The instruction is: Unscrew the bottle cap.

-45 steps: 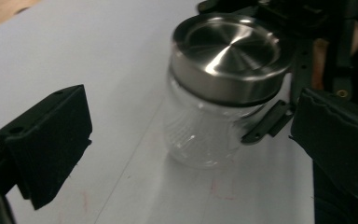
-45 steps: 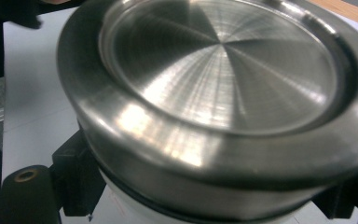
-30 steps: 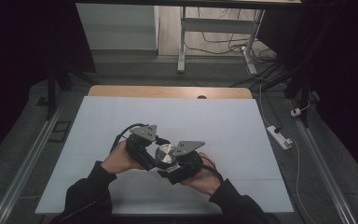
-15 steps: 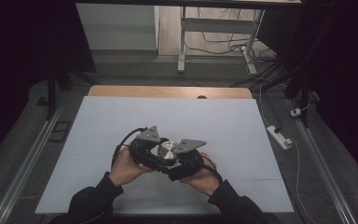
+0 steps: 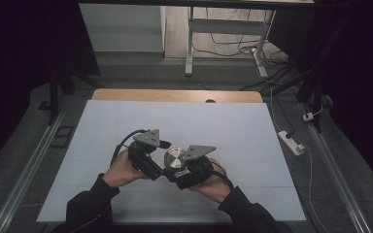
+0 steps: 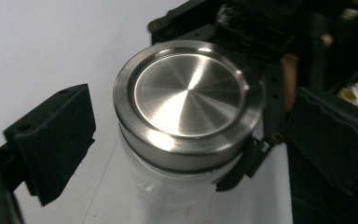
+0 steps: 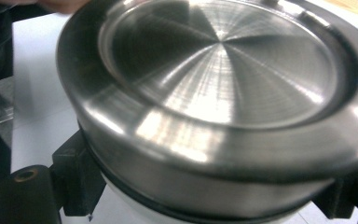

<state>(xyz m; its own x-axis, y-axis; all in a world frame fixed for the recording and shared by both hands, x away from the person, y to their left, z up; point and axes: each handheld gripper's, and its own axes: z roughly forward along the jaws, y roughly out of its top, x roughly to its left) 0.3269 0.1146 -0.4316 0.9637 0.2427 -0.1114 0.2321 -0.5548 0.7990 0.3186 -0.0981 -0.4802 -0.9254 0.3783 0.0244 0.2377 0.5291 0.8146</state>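
Item: steel-lidded jar (image 5: pixel 176 158), standing mid-table (image 5: pixel 233 126). Right gripper (image 5: pixel 183 171) is clamping the jar body below the lid. Left gripper (image 6: pixel 186 135), jaws just opening, is bracketing the lid (image 6: pixel 189 95) untouched. Lid is remaining seated; unscrewing outstanding.

Brushed metal lid (image 6: pixel 189 95), glossy, with fine circular marks and bright reflections. Below it a clear, glass-like jar body (image 6: pixel 168 186). Matt black pads, slightly rough, on left gripper (image 6: pixel 186 140). Smooth, matt white table cover (image 5: pixel 223 121), like paper or plastic. Pale wood table edge (image 5: pixel 175 94) at the far side.
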